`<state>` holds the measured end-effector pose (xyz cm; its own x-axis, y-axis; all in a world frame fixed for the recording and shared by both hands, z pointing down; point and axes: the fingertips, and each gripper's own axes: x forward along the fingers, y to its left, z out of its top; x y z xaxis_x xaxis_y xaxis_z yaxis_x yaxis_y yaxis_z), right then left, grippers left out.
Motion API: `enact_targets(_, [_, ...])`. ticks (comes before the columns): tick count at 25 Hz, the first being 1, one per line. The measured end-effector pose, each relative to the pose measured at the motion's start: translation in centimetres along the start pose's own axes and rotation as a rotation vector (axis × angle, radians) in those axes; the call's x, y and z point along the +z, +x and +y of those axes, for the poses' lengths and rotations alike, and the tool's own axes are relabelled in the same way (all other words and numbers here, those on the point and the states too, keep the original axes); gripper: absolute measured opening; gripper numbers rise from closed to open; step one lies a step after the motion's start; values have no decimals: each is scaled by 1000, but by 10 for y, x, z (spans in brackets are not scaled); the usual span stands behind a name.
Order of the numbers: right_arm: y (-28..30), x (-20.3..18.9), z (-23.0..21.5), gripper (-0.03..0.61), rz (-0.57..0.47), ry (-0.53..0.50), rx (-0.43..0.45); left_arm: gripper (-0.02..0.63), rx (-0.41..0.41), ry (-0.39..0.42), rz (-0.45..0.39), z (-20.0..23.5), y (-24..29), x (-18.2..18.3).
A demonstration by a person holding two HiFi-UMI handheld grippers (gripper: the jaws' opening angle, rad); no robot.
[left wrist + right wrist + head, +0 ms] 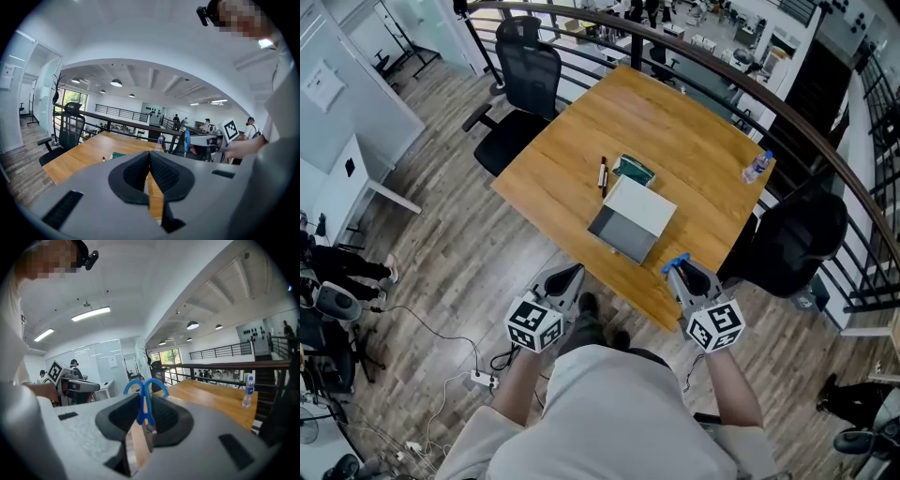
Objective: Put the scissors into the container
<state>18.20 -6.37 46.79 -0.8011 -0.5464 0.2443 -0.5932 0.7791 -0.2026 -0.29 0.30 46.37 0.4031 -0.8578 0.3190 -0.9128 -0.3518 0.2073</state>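
Note:
Blue-handled scissors point(143, 399) stick up between the jaws of my right gripper point(146, 416), which is shut on them; in the head view their blue handles point(675, 262) show at the tip of the right gripper point(682, 272), near the table's front edge. The container, a white open box point(633, 218) with a grey inside, lies on the wooden table point(581, 150) just beyond. My left gripper point(566, 279) hangs below the table's front edge, jaws closed on nothing; in its own view the left gripper point(150, 171) shows its pads together.
A dark pen point(603, 174) and a green packet point(634, 171) lie behind the box. A water bottle point(756, 167) stands at the table's right corner. Black office chairs stand at the far left point(520, 84) and right point(787, 239). A railing point(750, 103) runs behind the table.

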Motion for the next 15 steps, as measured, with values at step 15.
enact_targets(15, [93,-8,-30,87,96,28,-137,-8,-158,-20,71,100,73,16])
